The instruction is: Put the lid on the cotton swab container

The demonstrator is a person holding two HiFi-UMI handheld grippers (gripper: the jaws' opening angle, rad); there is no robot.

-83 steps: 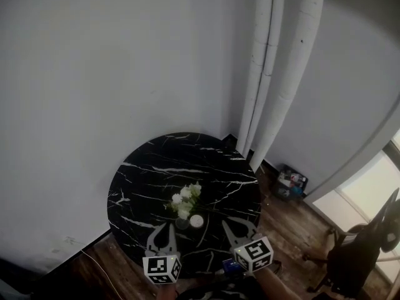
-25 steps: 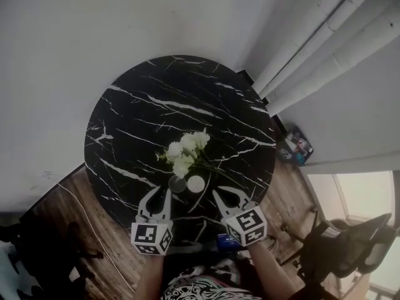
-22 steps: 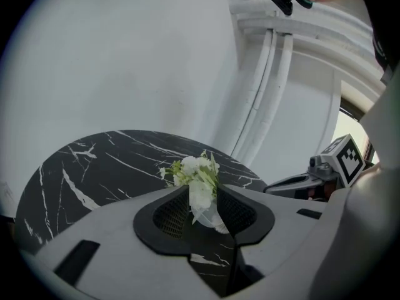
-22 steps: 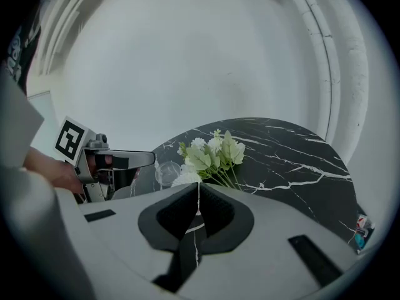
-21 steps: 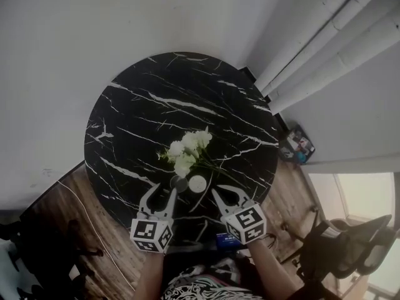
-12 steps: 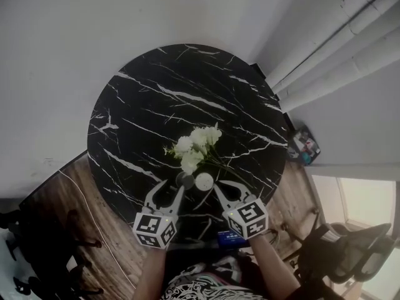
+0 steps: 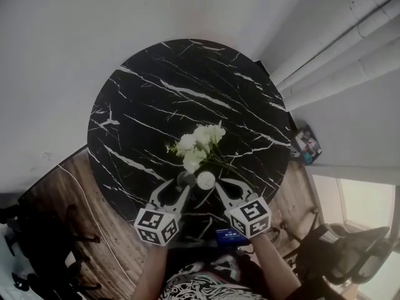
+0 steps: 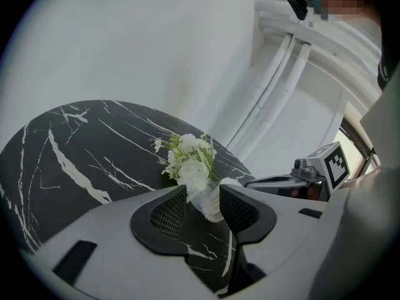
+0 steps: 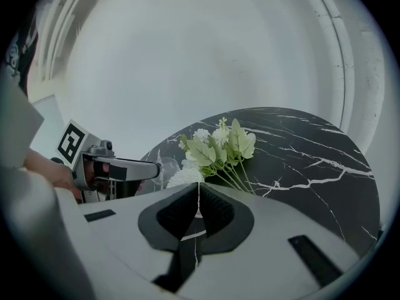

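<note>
Head view sets the clear lid point(image 7: 185, 179), likely light, slick and thin-walled, best pinched gently across its sides, between the untouching jaws of the wide-open left gripper point(image 8: 203, 200), just beside the white-topped cotton swab container point(image 7: 205, 180) on a black marble table point(image 7: 156, 105) by a white wall point(image 7: 62, 42), with the right gripper point(image 9: 199, 199) closed and empty.

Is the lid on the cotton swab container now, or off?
Off: the cotton swab container shows bare white swab tips, and the clear lid sits beside it.
</note>
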